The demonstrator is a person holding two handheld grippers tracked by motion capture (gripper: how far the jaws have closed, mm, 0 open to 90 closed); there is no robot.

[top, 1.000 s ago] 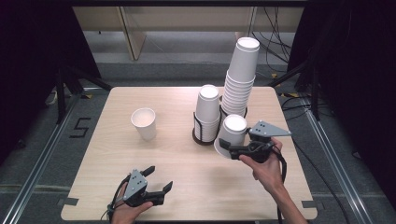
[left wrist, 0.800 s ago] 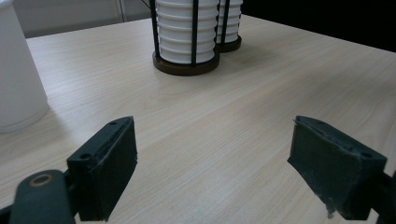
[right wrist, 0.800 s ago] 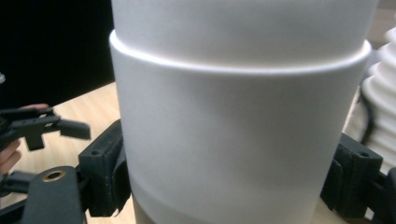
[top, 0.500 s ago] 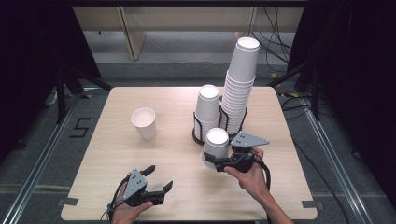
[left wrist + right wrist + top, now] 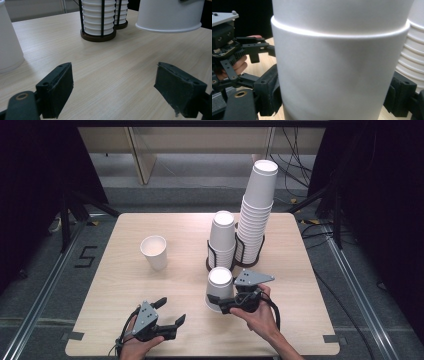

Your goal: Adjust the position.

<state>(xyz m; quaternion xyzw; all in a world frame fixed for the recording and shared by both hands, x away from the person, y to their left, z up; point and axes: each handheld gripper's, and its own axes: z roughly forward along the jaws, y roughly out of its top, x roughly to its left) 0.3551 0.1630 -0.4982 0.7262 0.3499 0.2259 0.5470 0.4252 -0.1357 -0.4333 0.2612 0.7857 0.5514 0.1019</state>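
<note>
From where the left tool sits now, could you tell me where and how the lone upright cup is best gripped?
Take the lone cup across its side wall, a little below the rim, coming in level from the near side of the table. It stands upright, mouth up, well apart from the stacks, and its round, tapered wall probably suits one jaw on either side.

A single paper cup is standing upright on the wooden table, well apart from two cup stacks.
</note>
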